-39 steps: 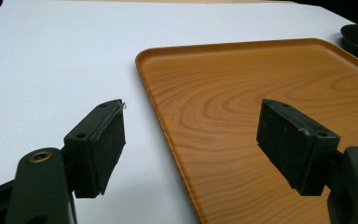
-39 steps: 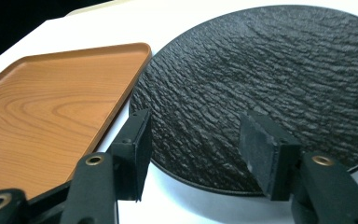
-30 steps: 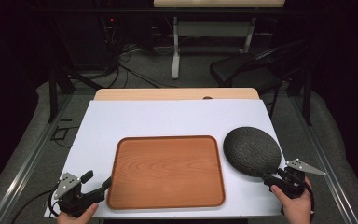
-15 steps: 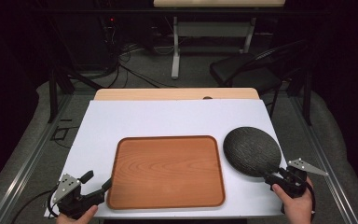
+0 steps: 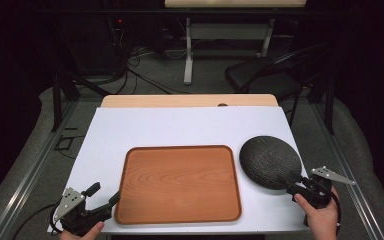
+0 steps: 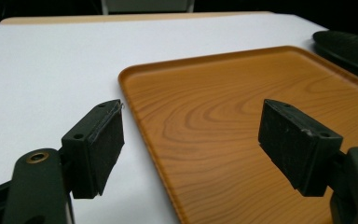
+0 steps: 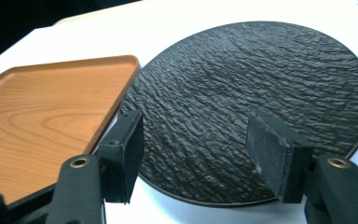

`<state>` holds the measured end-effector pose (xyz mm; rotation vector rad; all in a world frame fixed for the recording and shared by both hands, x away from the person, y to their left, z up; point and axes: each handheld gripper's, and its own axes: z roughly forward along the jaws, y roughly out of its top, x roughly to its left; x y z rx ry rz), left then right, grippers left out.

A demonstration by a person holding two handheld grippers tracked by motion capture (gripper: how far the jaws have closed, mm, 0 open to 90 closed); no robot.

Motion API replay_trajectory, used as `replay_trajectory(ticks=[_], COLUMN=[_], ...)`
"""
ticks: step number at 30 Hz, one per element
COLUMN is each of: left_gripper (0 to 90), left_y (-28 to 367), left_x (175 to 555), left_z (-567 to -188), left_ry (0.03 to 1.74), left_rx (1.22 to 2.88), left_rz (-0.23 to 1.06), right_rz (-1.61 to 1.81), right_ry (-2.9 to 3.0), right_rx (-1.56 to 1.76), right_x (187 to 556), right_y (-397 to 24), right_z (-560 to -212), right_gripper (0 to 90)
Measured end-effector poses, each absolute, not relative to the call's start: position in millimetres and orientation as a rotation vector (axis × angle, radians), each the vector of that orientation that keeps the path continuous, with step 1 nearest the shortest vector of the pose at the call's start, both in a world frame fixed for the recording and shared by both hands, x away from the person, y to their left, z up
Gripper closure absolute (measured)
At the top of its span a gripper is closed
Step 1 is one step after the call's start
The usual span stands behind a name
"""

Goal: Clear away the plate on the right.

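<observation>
Right gripper view: right gripper point(image 7: 193, 156) gapes over plate point(image 7: 261, 88) (unmarked); left gripper point(image 6: 191, 144) spread astride tray point(image 6: 242, 126).

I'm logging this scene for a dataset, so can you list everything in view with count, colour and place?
Tray: one, orange-brown wood grain, rectangular, middle of the white table top, nothing in it.
Plate: one, black, rough-textured, round, just right of the tray.
Table top: one, white, with a light wooden strip along its far edge.
Chair: one, black, on the floor beyond the table.
Cables: several, black, on the grey floor at the back.
Left gripper: one, black, near-left corner of the tray, jaws open astride its rim.
Right gripper: one, black, at the plate's near edge, jaws open.
</observation>
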<state>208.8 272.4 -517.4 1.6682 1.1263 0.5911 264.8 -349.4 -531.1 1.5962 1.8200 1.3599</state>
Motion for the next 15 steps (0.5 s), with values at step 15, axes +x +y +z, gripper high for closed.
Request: replay_trajectory(ticks=[15], left_gripper=[22.6], left_y=[270.0], left_x=[207.5], left_z=[-516.8], left_ry=[1.101], left_rx=[1.681], left_rz=[0.590], right_rz=[1.293], right_ry=[1.791], right_rx=[1.673], right_x=[283.1], right_y=[-372.6], right_z=[-525.6], right_gripper=[36.9])
